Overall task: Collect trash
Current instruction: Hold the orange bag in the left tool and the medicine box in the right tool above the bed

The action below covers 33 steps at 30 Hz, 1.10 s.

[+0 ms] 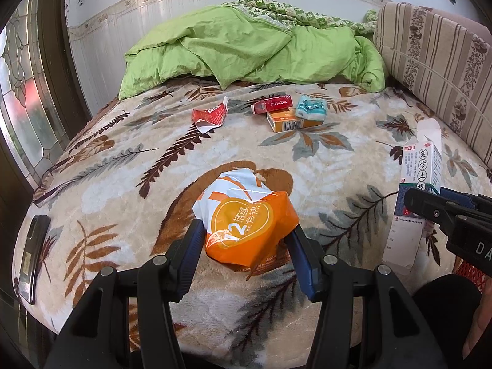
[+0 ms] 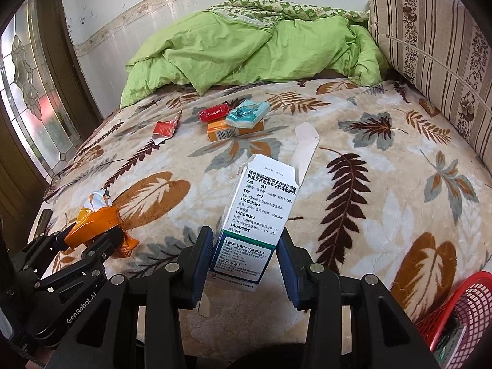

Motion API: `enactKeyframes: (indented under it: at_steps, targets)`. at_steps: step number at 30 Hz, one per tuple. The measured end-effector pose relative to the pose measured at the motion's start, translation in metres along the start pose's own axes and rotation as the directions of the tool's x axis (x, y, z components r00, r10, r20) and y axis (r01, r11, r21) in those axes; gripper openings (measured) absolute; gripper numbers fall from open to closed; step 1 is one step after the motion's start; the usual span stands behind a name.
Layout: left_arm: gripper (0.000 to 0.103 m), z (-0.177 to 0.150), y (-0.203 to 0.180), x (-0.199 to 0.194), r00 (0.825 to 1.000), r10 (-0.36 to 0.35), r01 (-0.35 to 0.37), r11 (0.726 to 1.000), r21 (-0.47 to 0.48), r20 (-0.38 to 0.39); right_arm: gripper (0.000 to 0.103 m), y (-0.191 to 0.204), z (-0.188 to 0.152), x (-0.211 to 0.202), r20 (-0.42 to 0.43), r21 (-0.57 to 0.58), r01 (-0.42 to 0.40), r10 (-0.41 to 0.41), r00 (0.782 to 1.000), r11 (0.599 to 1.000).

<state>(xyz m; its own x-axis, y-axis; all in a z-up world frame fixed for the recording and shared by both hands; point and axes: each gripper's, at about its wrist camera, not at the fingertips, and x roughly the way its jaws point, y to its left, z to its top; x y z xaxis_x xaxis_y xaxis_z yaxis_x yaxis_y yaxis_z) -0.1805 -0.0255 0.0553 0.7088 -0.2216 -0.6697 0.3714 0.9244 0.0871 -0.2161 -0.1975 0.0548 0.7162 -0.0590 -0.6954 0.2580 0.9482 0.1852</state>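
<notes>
My left gripper is shut on a crumpled orange and white plastic wrapper and holds it above the bed; it also shows in the right wrist view. My right gripper is shut on a white and teal medicine box with its top flap open; the box also shows in the left wrist view. Farther back on the bed lie a torn red wrapper, a red cigarette pack, an orange box and a teal tissue pack.
A red mesh basket stands at the lower right beside the bed. A black phone lies at the bed's left edge. A green quilt is piled at the far end. A striped cushion lines the right side.
</notes>
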Motion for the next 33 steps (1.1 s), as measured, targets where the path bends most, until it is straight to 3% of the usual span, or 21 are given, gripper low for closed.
enactKeyframes:
  at_steps: [33]
  targets:
    - [0.053,0.0,0.0008,0.0021,1.0,-0.001,0.001,1.0,-0.003,-0.003,0.044,0.0014,-0.0005,-0.0003,-0.001,-0.006,0.004,-0.004,1.0,1.0]
